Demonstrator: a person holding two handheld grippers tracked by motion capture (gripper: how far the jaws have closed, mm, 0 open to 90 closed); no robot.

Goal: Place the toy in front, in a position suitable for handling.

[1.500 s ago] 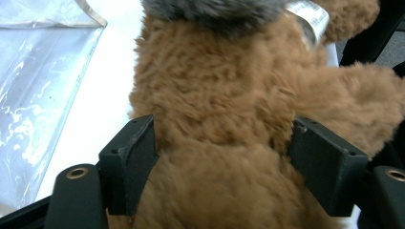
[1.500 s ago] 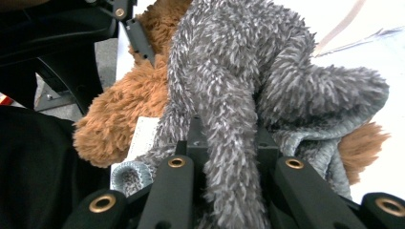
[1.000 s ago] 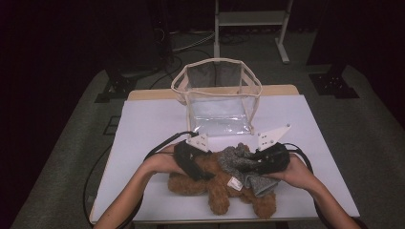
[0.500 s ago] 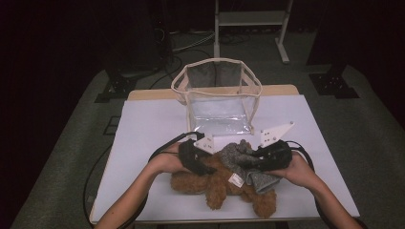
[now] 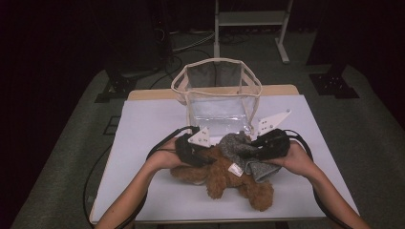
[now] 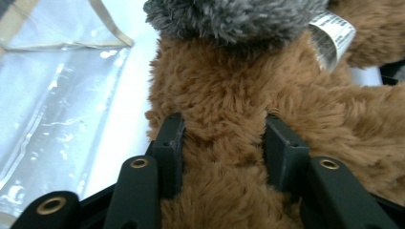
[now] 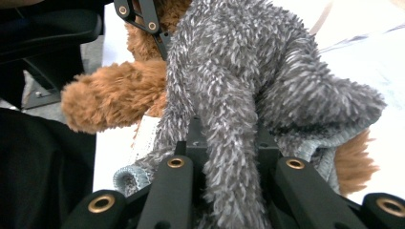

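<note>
One white tag (image 6: 332, 36) (print unreadable) on teddy (image 6: 229, 133).

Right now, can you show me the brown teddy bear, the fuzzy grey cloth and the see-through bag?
brown teddy bear (image 5: 224, 176): high view, on its furry body.
fuzzy grey cloth (image 7: 224, 71): right gripper view, on its bunched middle.
see-through bag (image 5: 217, 107): high view, on its clear front wall.

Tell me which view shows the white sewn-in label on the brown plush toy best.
The left gripper view: the label is close, and faint printed lines show on it at the brown plush toy's upper right. The high view shows it as a small white patch. In the right gripper view I cannot make it out for certain.
</note>
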